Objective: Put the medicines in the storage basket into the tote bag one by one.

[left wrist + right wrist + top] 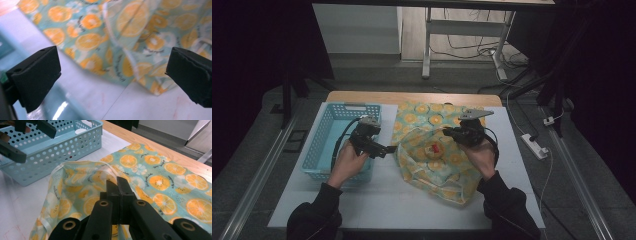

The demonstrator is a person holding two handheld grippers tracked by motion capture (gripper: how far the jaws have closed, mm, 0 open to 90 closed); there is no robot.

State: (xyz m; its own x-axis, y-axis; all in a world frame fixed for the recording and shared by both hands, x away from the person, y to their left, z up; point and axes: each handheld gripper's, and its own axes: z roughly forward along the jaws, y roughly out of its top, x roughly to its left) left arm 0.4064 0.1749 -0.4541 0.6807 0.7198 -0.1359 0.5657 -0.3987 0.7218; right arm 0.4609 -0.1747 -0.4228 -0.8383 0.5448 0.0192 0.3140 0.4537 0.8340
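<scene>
A cloth bag (432, 167) printed with orange slices lies mid-table, its mouth held up and open. Something small and red (435, 148) shows inside it. My right gripper (448, 133) is shut on the bag's far rim; in the right gripper view its jaws (119, 185) meet on the fabric (155, 175). Over the right edge of the blue perforated basket (323, 142), my left gripper (387, 149) points at the bag's left rim with its jaws wide apart. The left gripper view has that gripper (112, 75) facing the bag (125, 37) with nothing between the jaws.
The basket (62, 147) stands at the table's left, with the left gripper (28, 138) above it. The white table top (402, 202) has bare room in front. A wooden strip (412, 97) runs along the far edge. On the floor at the right lies a power strip (534, 145).
</scene>
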